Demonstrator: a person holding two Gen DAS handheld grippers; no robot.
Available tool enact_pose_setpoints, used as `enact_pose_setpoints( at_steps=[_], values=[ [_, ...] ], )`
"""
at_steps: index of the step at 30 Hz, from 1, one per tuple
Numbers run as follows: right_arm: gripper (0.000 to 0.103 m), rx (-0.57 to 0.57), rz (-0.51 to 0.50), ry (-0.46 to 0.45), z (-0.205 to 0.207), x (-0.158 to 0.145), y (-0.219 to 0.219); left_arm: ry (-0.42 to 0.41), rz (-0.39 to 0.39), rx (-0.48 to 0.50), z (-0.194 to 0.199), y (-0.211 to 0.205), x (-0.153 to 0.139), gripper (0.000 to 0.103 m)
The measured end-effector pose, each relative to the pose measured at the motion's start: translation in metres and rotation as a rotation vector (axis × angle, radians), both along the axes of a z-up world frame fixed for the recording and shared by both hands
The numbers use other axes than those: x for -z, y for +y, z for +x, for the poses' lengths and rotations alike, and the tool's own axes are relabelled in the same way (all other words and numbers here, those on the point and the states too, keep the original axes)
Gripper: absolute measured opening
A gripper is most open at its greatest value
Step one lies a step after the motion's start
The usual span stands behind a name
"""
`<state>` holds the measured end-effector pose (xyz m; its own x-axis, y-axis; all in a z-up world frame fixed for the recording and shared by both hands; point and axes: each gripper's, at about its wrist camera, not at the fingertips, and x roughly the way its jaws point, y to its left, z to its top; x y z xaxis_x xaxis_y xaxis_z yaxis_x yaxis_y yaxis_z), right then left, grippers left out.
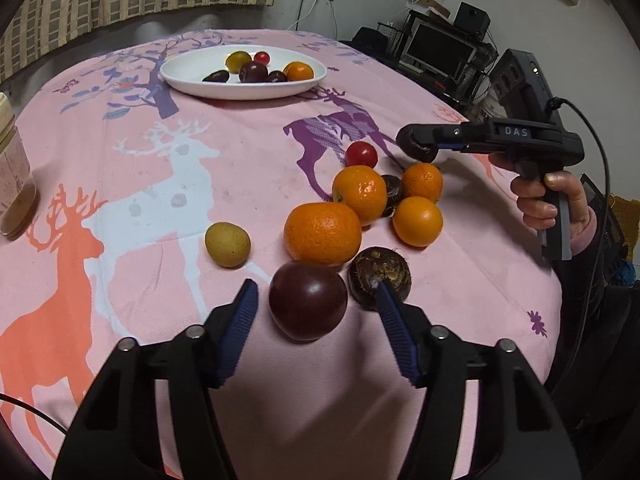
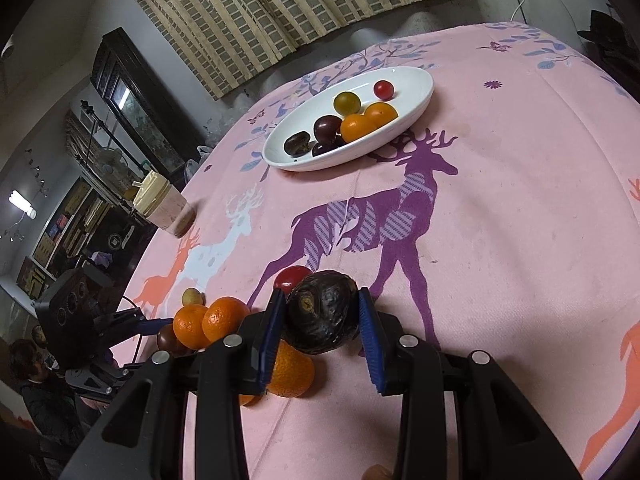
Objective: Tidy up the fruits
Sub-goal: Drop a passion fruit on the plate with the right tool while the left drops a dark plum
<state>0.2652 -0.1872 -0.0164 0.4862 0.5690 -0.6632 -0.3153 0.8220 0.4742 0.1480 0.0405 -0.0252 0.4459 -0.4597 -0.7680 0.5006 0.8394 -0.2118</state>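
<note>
My left gripper [image 1: 314, 292] is open around a dark purple plum [image 1: 307, 300] on the pink cloth. A brown water chestnut [image 1: 379, 276] touches its right finger. Several oranges [image 1: 322, 233], a red tomato [image 1: 361, 154] and a green-yellow fruit [image 1: 227, 244] lie beyond. My right gripper [image 2: 322, 312] is shut on a dark wrinkled fruit [image 2: 322, 312] held above the pile; it also shows in the left wrist view [image 1: 418, 146]. A white plate [image 1: 192, 84] at the far side, also in the right wrist view [image 2: 416, 108], holds several fruits.
A jar with a cream lid [image 2: 166, 208] stands at the table's left edge, also in the left wrist view [image 1: 12, 176]. The pink deer-print cloth [image 2: 500, 220] covers the table. Shelves and a monitor [image 1: 438, 50] stand beyond the right edge.
</note>
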Motion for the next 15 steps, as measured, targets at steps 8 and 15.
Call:
enact_pose_setpoints(
  at_steps=[8,15],
  values=[
    [0.037,-0.003,0.008,-0.024,-0.005,-0.005,-0.001,0.031,0.047,-0.015,0.005,-0.003,0.006,0.038],
    [0.037,-0.002,0.016,-0.115,0.003,-0.024,0.004,0.001,0.007,-0.01,0.03,-0.007,-0.039,0.038]
  ],
)
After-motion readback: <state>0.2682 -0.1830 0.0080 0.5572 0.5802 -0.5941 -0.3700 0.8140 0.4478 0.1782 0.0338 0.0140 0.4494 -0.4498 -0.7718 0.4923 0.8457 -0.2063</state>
